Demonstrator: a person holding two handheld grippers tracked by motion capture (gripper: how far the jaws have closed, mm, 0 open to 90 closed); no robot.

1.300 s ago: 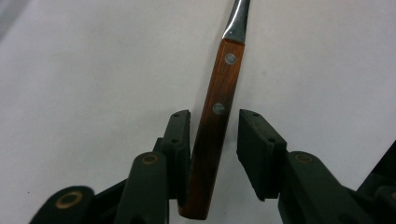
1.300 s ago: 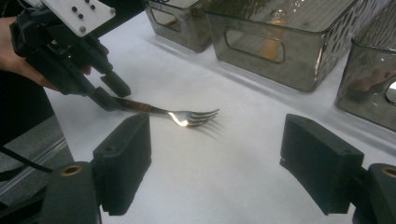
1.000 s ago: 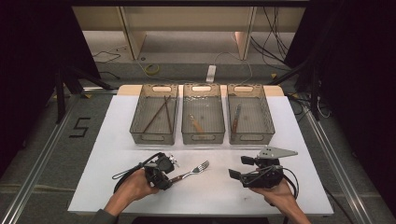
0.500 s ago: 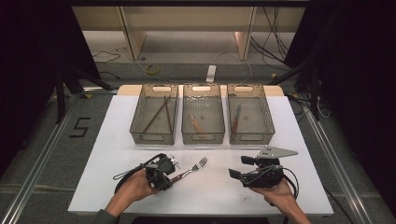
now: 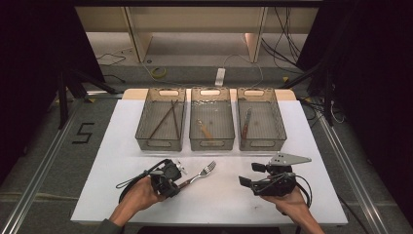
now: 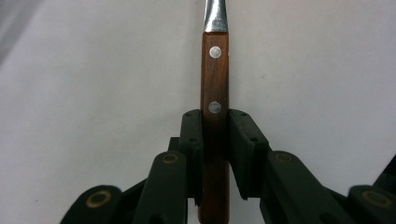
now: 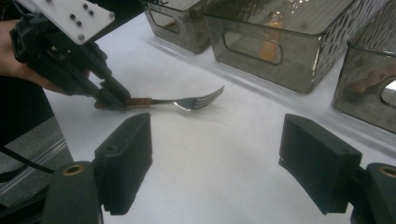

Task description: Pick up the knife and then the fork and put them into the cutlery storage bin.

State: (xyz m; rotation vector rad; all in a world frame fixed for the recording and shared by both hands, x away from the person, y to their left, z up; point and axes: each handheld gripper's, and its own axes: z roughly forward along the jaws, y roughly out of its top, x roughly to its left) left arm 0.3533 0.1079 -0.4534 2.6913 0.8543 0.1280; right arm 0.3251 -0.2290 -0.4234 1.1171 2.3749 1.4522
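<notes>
- The left tool (image 5: 176, 179) sits low at the near left of the white surface (image 5: 122, 126), its jaws having just been closing on the wooden handle of a fork (image 5: 200, 172). In the left gripper view the pads (image 6: 194, 140) squeeze the handle from both sides, far back from the tines, which probably leaves the metal end free to go first into a bin.
- The fork lies nearly flat just over the surface, tines pointing away towards the bins, so I judge this a pickup grip just made.
- Three clear bins stand in a row at the far edge: the left bin (image 5: 146, 127) holds dark chopsticks, the middle bin (image 5: 192, 122) and right bin (image 5: 278, 122) one utensil each. They look like sorting places by kind.
- The right tool (image 5: 249, 175) rests at the near right, jaws wide apart and empty, likely waiting.
</notes>
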